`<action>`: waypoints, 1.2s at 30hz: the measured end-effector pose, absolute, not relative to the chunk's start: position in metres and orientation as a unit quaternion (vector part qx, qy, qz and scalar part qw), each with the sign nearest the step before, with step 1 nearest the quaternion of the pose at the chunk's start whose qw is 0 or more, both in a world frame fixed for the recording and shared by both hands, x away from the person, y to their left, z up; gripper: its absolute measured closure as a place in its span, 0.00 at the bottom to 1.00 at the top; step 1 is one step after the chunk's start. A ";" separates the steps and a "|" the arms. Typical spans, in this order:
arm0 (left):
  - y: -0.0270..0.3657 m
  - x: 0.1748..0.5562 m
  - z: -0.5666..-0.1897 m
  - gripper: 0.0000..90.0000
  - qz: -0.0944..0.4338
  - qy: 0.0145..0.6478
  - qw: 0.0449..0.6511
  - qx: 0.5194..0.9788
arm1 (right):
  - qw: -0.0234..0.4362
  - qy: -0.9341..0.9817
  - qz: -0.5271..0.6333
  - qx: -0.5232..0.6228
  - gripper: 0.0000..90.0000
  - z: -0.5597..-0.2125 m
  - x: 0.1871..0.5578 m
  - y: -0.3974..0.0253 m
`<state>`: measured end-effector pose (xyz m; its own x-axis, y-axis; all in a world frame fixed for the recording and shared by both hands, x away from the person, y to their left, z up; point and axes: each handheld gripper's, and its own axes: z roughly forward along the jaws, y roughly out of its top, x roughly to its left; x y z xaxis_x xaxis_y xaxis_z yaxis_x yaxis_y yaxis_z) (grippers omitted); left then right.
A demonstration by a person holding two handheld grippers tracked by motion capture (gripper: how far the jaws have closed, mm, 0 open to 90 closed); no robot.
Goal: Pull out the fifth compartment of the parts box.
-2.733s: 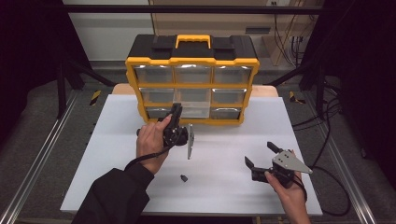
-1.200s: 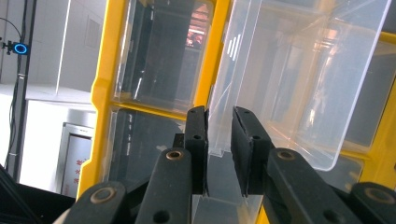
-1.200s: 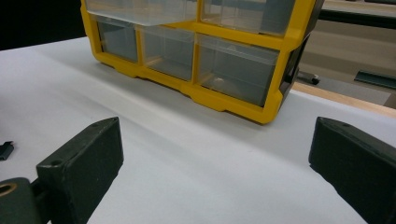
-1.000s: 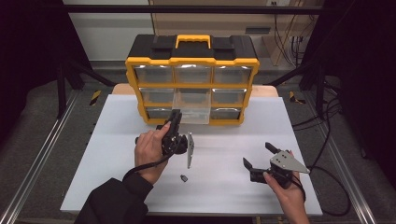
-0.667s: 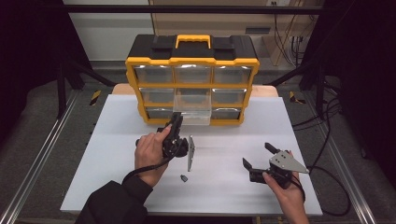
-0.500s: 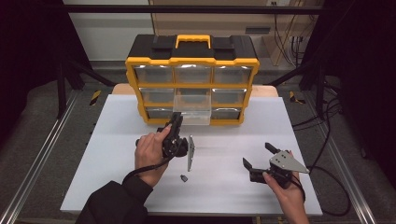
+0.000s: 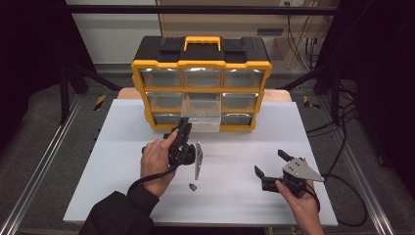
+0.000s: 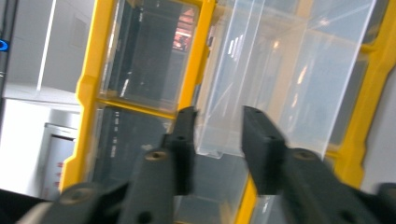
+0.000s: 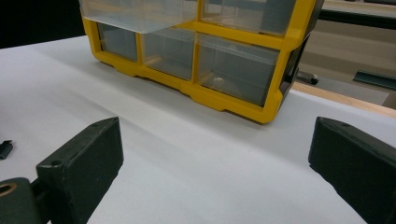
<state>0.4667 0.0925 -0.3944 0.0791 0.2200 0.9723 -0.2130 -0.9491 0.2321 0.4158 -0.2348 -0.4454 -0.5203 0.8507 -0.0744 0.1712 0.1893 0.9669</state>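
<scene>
1. Two tongs are in play. The left tongs (image 7: 182,131) sit in the person's left hand (image 7: 157,159), tipped up toward the cabinet; in the left gripper view their jaws stand a narrow gap apart (image 8: 217,140) with nothing between them, right in front of the pulled-out drawer's lower edge
2. The right tongs (image 7: 270,164) rest low over the table in the right hand (image 7: 298,196), well apart from the cabinet; in the right gripper view their jaws are spread wide (image 9: 215,158) and hold nothing
3. One small dark clip (image 7: 193,186) lies on the white table (image 7: 235,196), just in front of the left hand; it also peeks in at the left edge of the right gripper view (image 9: 4,149)
4. One yellow-and-black cabinet (image 7: 201,63) stands at the far side of the table, with nine clear drawers in three rows of three
5. One drawer (image 7: 201,111), the middle one of the middle row, is pulled partway out; it looks empty
6. The bottom right drawer (image 9: 236,70) shows a small glint on its floor; I cannot tell what it is
</scene>
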 end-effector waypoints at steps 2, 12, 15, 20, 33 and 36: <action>0.093 0.466 -0.395 0.57 0.671 0.010 0.165 0.722 | 0.326 0.699 0.521 0.366 0.04 -0.445 0.416 -0.235; 0.108 0.452 -0.400 0.33 0.616 0.128 0.280 0.725 | 0.321 0.701 0.519 0.369 0.04 -0.445 0.416 -0.234; 0.119 0.451 -0.404 0.29 0.592 0.167 0.313 0.724 | 0.315 0.706 0.516 0.370 0.04 -0.445 0.417 -0.233; 0.141 0.449 -0.399 0.19 0.549 0.192 0.363 0.728 | 0.306 0.711 0.515 0.369 0.04 -0.445 0.417 -0.229; 0.216 0.432 -0.402 0.08 0.422 0.299 0.494 0.698 | 0.247 0.728 0.524 0.367 0.04 -0.439 0.414 -0.210; 0.231 0.427 -0.407 0.07 0.407 0.307 0.503 0.698 | 0.243 0.731 0.524 0.362 0.04 -0.438 0.414 -0.205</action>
